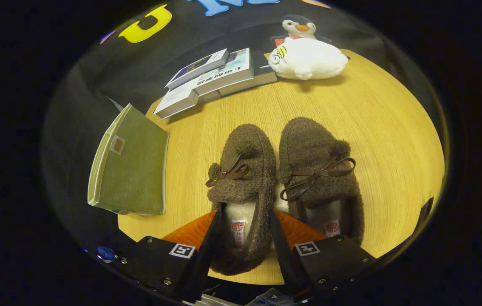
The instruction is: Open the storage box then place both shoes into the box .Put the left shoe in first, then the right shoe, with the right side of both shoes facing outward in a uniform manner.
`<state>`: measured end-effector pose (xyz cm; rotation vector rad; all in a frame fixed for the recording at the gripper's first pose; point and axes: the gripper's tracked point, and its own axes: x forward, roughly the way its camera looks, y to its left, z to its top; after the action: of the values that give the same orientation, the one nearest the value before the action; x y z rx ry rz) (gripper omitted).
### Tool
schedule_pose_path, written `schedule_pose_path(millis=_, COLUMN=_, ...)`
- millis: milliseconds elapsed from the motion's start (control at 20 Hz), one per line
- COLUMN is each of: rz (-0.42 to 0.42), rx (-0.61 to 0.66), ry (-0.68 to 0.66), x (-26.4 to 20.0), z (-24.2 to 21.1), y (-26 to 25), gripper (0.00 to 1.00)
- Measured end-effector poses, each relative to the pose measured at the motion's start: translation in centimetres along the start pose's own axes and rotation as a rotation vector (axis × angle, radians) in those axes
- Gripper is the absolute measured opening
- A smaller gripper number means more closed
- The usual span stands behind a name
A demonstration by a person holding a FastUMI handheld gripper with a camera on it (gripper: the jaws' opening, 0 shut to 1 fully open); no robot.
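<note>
Fuzzy brown left shoe (243,187) sits heel-first between the spread gripper (243,244) fingers, ungripped.

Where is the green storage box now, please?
In the gripper view, the green storage box sits at the table's edge, to the left of the two brown shoes and nearer than the books. The gripper straddles the left-hand shoe's heel.

The gripper (243,231) is built with two wedge-shaped jaws whose faces are ribbed. Each jaw is carried on a black angular block, on which a square black-and-white marker is fixed. Small silver screws are set into the blocks' upper faces and edges.
</note>
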<state>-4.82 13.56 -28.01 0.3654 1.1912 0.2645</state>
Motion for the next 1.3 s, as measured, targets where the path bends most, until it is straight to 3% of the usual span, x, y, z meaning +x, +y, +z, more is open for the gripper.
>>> schedule_pose_path(millis=50, rz=-0.048, rx=0.008, ry=-0.003, x=-0.1, z=0.1, y=-1.4, gripper=0.70)
schedule_pose_path(millis=150, rz=-0.036, rx=0.075, ry=0.008, x=0.6, z=0.0, y=-1.2, gripper=0.29)
schedule_pose_path(millis=350, rz=-0.032, rx=0.135, ry=0.040, x=1.5, z=-0.6, y=-1.3, gripper=0.28)
schedule_pose_path(millis=400, rz=-0.063, rx=0.163, ry=0.026, x=0.0, z=-0.3, y=-1.9, gripper=0.16)
schedule_pose_path(millis=450, rz=-0.040, rx=0.187, ry=0.046, x=0.5, z=-0.8, y=-1.9, gripper=0.04)
schedule_pose_path(millis=650, rz=0.051, rx=0.240, ry=0.064, x=0.0, z=-0.2, y=0.4, gripper=0.04)
schedule_pose_path(millis=1300, rz=0.266, rx=0.186, ry=-0.061, x=-5.8, z=7.3, y=10.3, gripper=0.04)
